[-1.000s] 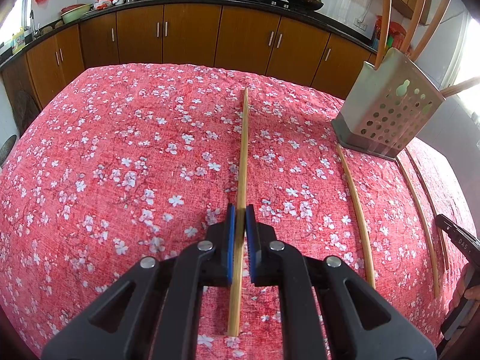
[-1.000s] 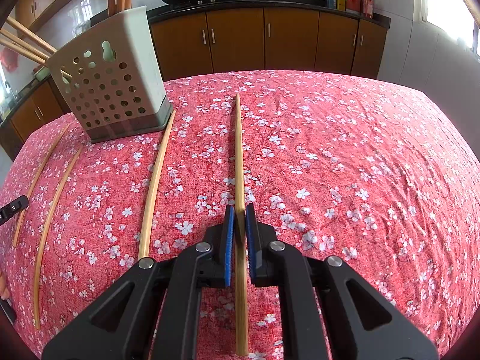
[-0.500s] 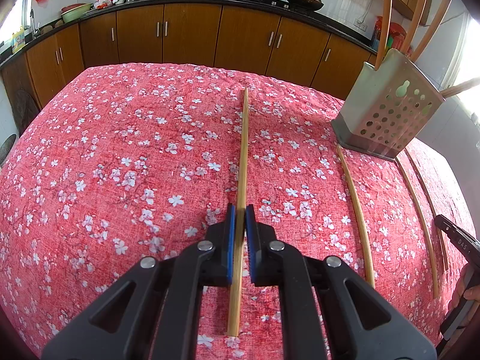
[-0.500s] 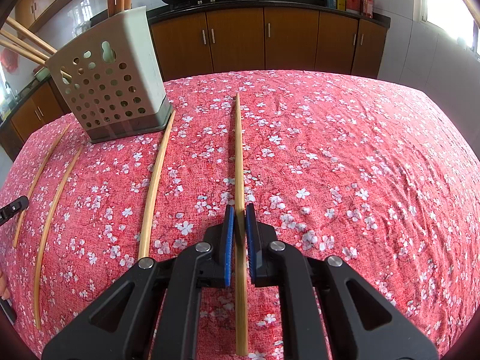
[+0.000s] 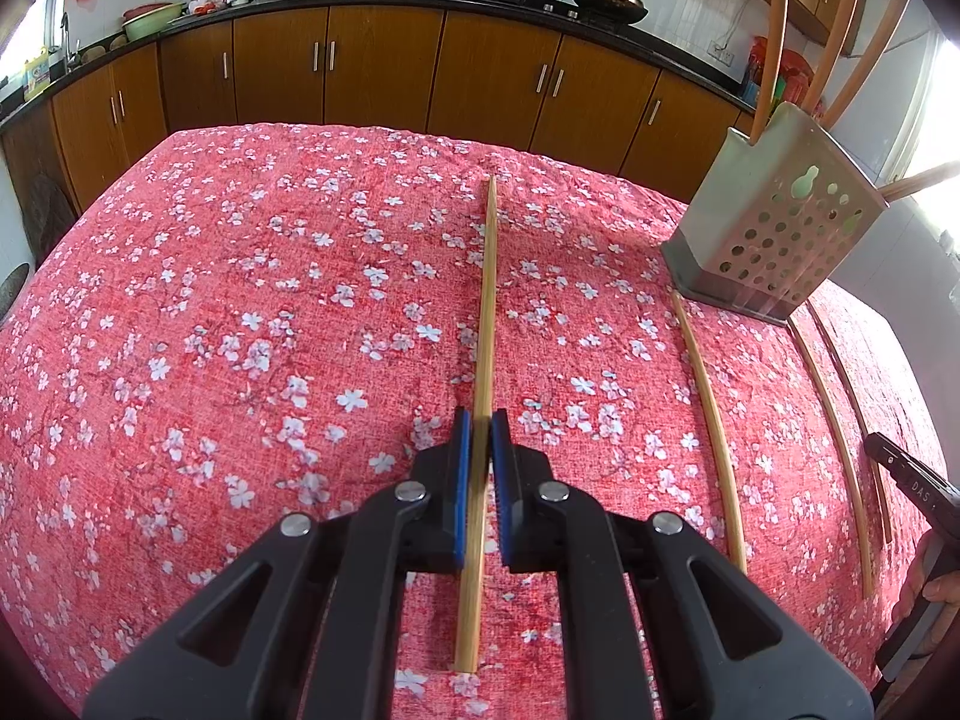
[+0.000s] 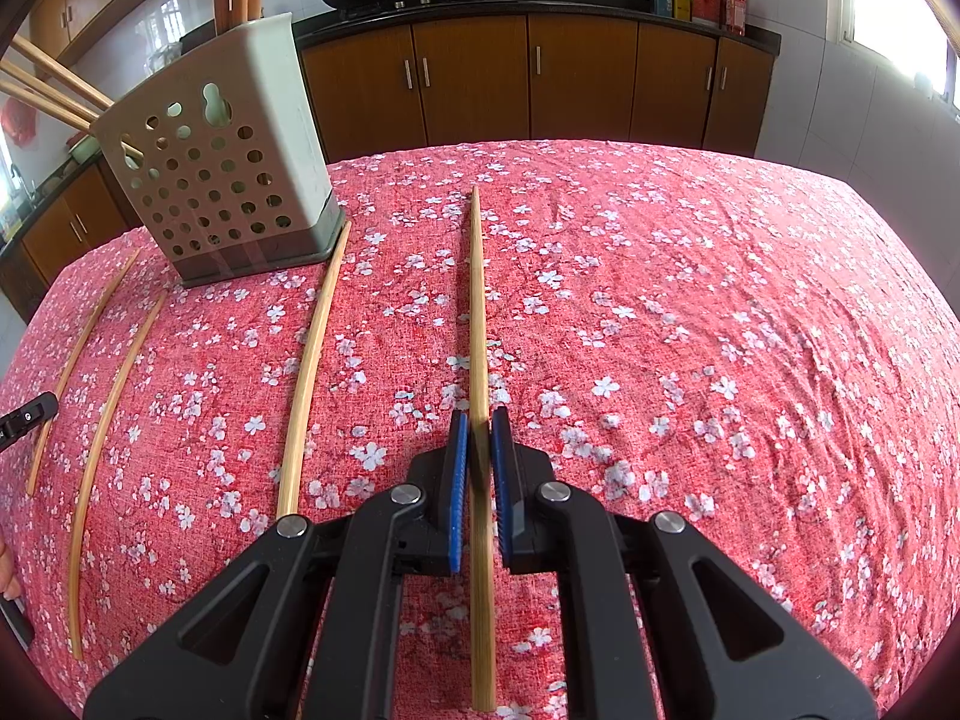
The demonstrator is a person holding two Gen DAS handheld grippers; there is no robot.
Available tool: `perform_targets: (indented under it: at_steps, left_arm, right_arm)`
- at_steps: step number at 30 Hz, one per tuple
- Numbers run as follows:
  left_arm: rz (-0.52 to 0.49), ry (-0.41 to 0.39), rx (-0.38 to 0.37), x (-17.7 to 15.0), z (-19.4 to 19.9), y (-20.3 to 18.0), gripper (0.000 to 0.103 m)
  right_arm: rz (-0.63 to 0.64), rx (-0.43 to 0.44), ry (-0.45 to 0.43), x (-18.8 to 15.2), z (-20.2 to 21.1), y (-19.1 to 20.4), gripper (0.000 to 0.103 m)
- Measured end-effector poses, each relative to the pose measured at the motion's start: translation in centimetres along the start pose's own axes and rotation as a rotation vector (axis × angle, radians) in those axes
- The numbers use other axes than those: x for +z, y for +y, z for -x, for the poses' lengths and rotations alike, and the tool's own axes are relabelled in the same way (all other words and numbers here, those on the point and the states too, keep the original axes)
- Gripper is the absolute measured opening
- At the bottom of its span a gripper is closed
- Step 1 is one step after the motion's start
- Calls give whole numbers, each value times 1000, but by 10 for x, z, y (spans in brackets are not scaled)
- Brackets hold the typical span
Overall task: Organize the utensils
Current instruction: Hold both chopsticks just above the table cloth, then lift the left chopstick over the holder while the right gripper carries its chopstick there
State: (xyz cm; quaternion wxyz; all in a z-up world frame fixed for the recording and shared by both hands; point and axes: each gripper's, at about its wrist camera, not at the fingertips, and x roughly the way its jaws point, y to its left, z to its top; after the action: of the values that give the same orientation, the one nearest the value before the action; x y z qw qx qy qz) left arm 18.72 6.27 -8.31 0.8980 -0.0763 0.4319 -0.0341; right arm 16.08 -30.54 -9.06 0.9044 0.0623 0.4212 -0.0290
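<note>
We've got both tools pinched down on a chopstick each: left gripper (image 5: 481, 438) jaws nearly closed on one chopstick (image 5: 487, 300), right gripper (image 6: 480, 438) same on another chopstick (image 6: 477, 312). Both sticks run along the red floral tablecloth (image 5: 240, 330) and look barely lifted, if at all; we can't tell. The perforated utensil holder (image 6: 228, 180) stands upright between the two hands, already with several chopsticks (image 5: 777, 18) sticking out the top, so part of the job looks done. Left to do: the two gripped sticks plus three loose chopsticks (image 6: 309, 372) lying on the cloth beside the holder, one almost touching its base. We'd call it roughly midway, with the drop-in not yet made.
</note>
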Motion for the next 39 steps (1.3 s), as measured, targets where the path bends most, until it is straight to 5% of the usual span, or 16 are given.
perform_targets:
  at_steps: [26, 39]
  left_arm:
    - [-118, 12, 75, -22, 16, -9, 8]
    - [-96, -256, -8, 23, 101, -24, 8]
  right_arm:
    - [12, 16, 7, -22, 22, -3, 8]
    - [-38, 57, -314, 22, 114, -11, 8]
